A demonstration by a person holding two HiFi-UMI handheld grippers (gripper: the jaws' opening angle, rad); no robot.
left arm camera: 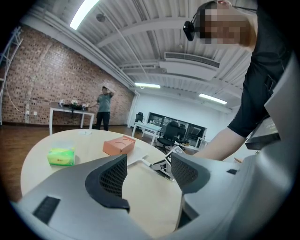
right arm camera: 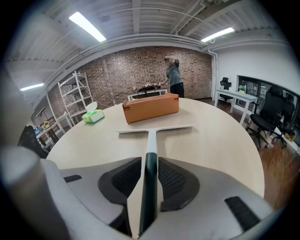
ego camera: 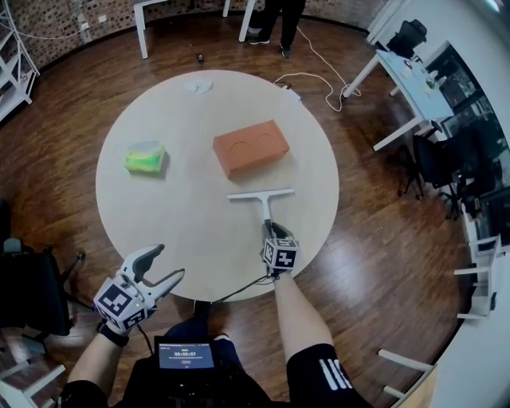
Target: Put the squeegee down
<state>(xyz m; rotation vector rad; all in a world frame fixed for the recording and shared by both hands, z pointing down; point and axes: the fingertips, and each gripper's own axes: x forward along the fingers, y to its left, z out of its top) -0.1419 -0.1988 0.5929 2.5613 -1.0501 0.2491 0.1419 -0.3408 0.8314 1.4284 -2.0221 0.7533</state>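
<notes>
Right, the wood floor (ego camera: 382, 263) is spreading out all around you, and the round pale table (ego camera: 183, 223) is filling the middle of your head view. A person (ego camera: 275, 20) is standing on the floor well beyond the far edge.

On the table, the orange box (ego camera: 250, 147) is lying past centre, tilted a little. Just beside it on your side, but apart from it, the squeegee (ego camera: 261, 195) is lying with its white blade crosswise and looking flat on the tabletop, while its handle is running straight back toward you. Your right gripper (right arm camera: 150, 174) is reaching in over the near rim, and its fingers (right arm camera: 124, 180) are closing in tight on the dark end of that handle, one pad pressing on each side. Between the blade and the box, only bare tabletop is showing.

Your left gripper (left arm camera: 147, 171) is hovering off the near edge, at your left, low by your knee. Its fingers (left arm camera: 110, 180) are standing wide apart and gripping nothing; through the gap you are seeing tabletop, with the right gripper's marker cube beyond.

Over on the left side of the table, the green tissue pack (ego camera: 145, 157) is sitting well apart from the box. Smallest of all, a white crumpled scrap (ego camera: 199, 84) is lying near the far rim.
</notes>
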